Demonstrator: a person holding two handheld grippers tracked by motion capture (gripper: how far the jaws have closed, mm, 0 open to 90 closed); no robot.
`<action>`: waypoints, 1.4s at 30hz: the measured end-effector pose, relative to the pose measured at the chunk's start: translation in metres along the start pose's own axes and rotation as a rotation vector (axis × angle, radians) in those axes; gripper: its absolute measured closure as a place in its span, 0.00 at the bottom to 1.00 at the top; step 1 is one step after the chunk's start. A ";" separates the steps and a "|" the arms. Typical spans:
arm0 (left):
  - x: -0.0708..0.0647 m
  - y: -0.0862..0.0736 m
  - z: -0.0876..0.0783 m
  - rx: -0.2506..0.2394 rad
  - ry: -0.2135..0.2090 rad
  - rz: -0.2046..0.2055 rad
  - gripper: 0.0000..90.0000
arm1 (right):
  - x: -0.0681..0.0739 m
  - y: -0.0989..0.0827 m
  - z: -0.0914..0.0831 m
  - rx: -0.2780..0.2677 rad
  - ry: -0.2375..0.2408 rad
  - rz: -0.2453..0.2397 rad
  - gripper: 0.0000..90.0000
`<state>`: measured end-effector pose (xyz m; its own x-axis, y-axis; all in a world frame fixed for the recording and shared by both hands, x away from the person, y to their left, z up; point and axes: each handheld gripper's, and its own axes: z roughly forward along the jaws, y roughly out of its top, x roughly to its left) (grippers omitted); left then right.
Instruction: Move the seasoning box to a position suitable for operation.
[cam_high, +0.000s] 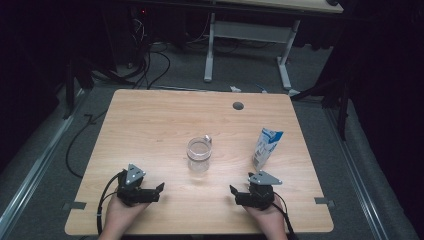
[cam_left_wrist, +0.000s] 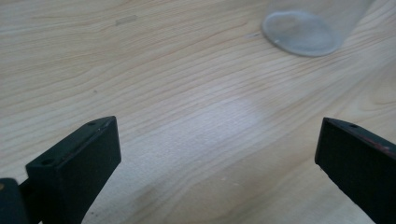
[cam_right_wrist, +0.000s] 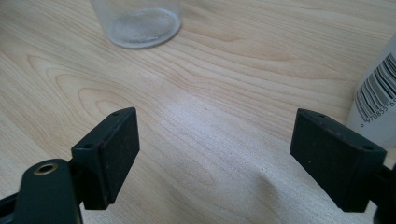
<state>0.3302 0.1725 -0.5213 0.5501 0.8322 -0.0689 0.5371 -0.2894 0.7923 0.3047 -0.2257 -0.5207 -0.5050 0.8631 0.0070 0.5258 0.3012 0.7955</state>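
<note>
A: Where do the tools sit?

B: Both rest low at the near edge of the table (cam_high: 150, 125). The left gripper (cam_high: 150, 192) is at the near left, the right gripper (cam_high: 240, 195) at the near right, each in a hand (cam_high: 122, 212). Both have their jaws spread wide, with nothing between them but bare wood.

A: And the things on top?

B: A clear jar (cam_high: 199, 154) stands upright near the middle, ahead of both tools and between them. A white and blue carton (cam_high: 265, 148) stands to its right, just ahead of the right gripper and tilted a little.

A: How close are they to the rim?

B: The jar is well in from every edge. The carton is nearer the right edge, though still some way in. A round hole (cam_high: 238, 105) sits near the far edge.

A: Open room?

B: The whole left half and the far strip are bare. The stretch between the two grippers is bare too.

A: Anything readable?

B: In the right gripper view the carton (cam_right_wrist: 376, 98) shows a barcode with digits that begin 6 970855; the rest is cut off. The print on its blue top is too small to read. In the left gripper view, the jar (cam_left_wrist: 308, 28) bears no label that I can see.
</note>
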 end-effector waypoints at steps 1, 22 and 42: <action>0.000 -0.001 -0.001 0.008 0.007 0.008 0.01 | 0.000 0.000 -0.001 -0.002 -0.006 -0.004 0.18; 0.014 -0.006 -0.016 -0.154 -0.060 -0.109 0.33 | -0.006 -0.004 -0.005 -0.008 0.007 -0.003 0.37; -0.007 0.012 -0.004 -0.109 -0.024 -0.055 0.44 | -0.008 -0.003 -0.011 -0.019 -0.006 0.018 0.61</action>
<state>0.3297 0.1652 -0.5090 0.5378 0.8333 -0.1279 0.4946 -0.1890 0.8483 0.2993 -0.2383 -0.5168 -0.4911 0.8709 0.0181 0.5218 0.2775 0.8067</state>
